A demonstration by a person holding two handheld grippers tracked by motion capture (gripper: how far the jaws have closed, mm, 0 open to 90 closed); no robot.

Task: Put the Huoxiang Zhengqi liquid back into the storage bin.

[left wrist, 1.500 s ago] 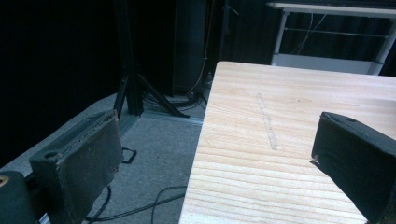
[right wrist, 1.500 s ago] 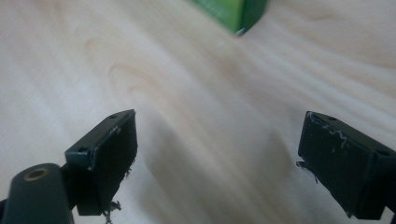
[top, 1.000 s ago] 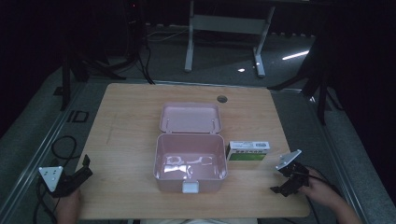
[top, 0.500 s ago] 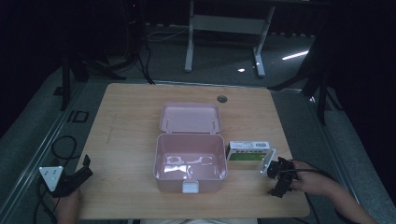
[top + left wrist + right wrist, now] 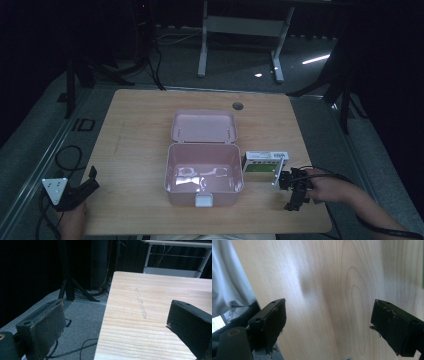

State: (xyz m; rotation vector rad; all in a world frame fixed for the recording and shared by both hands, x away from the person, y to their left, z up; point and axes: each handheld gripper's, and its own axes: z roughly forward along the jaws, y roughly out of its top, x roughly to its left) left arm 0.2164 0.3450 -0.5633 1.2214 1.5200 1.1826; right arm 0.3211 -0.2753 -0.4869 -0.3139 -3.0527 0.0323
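A pale wooden bench fills the middle of the high view, ringed by dark floor and metal stand legs. At its centre sits a pink box, lid thrown back flat toward the top of the frame, its glossy inside showing only reflections; a small white latch marks its near wall. Just right of the box, close beside its wall, lies a small green-and-white carton, flat on the wood. At lower right a hand brings in the right tongs, tipped on their side just below and right of the carton, near it but not clearly touching; in the right gripper view their two black jaws stand spread wide over bare wood grain with nothing between them, a sliver of green at the right edge and pale cloth at upper left. At lower left of the high view the left tongs rest at the bench's near corner, a grey plate on top. In the left gripper view their jaws gape wide apart, one hanging over the grey floor, the other over the bench edge, where a faint scuff runs along the wood.
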